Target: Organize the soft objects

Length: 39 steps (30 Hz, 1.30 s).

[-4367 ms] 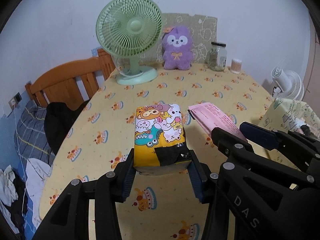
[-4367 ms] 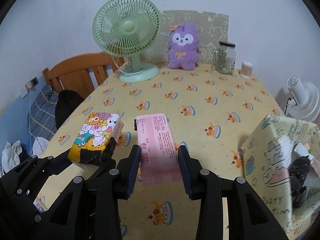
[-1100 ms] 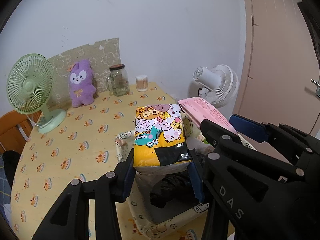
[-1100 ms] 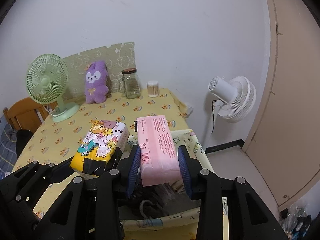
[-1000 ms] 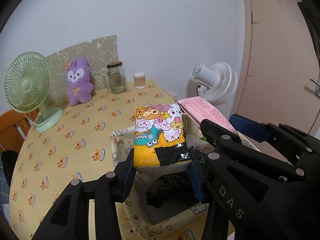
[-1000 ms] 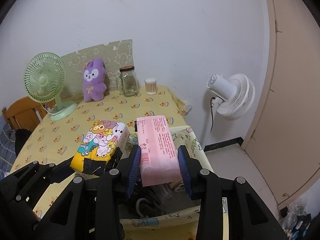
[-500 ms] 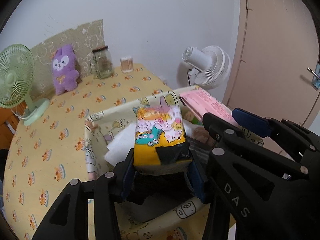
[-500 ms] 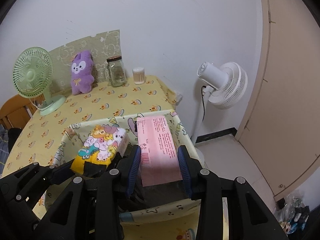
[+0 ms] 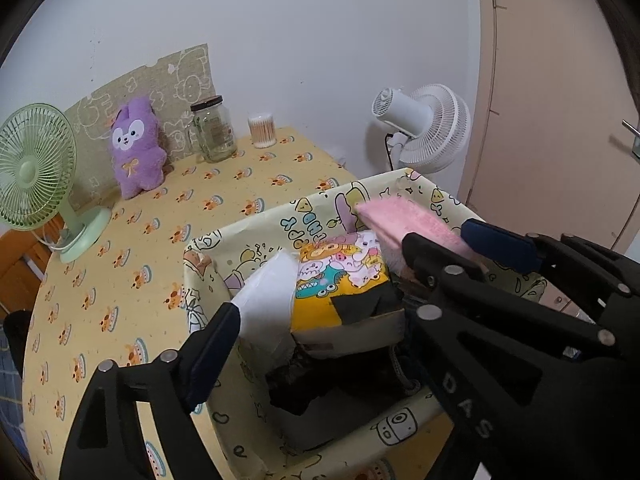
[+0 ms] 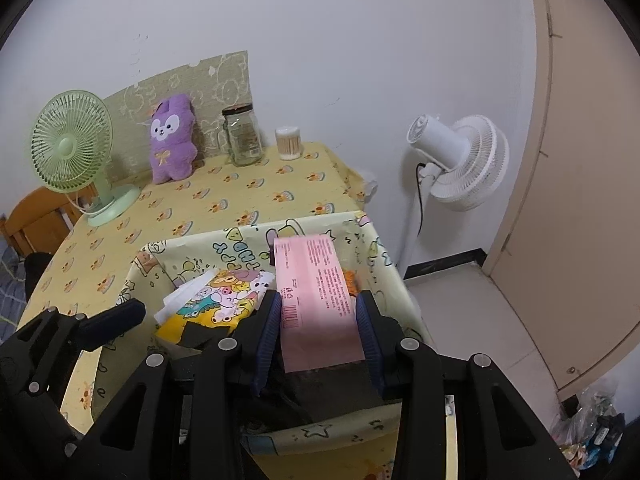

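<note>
A yellow cartoon-print tissue pack lies inside the patterned fabric basket, free of my left gripper, which is open with its left finger beside a white pack. The tissue pack also shows in the right wrist view. My right gripper is shut on a pink tissue pack and holds it over the basket. The pink pack also shows in the left wrist view.
The basket sits at the table's near right corner and holds dark items. On the yellow tablecloth stand a green fan, a purple plush, a glass jar and a swab pot. A white floor fan stands by the door.
My left gripper has opened and let the cartoon tissue pack go into the basket. Both grippers have sunk lower over the basket. The right still holds the pink pack.
</note>
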Each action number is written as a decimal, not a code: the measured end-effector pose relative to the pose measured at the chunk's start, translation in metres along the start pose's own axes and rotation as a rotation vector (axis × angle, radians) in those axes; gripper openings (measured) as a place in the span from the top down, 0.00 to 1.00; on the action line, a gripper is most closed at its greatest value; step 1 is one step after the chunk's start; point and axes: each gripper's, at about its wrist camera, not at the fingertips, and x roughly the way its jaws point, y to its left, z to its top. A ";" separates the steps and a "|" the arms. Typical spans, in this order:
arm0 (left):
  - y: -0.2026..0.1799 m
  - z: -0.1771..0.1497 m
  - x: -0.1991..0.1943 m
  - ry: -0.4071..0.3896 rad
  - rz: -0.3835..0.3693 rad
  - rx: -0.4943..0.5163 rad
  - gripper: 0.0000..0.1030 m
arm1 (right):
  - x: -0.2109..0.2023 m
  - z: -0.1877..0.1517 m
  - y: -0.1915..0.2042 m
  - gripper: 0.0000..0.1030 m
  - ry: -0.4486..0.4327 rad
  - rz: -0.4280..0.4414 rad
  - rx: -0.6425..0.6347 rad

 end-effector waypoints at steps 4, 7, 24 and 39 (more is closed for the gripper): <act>0.002 0.001 0.003 0.008 -0.005 -0.003 0.13 | 0.005 0.001 0.000 0.58 0.016 0.006 0.004; 0.001 0.002 0.005 0.007 -0.007 -0.002 0.12 | 0.008 0.002 0.000 0.44 0.030 0.008 0.004; 0.002 0.003 -0.018 -0.031 -0.011 -0.013 0.11 | -0.019 0.002 0.004 0.07 -0.032 -0.041 -0.001; 0.036 -0.009 -0.076 -0.124 0.066 -0.075 0.03 | -0.064 0.004 0.041 0.04 -0.111 -0.013 -0.026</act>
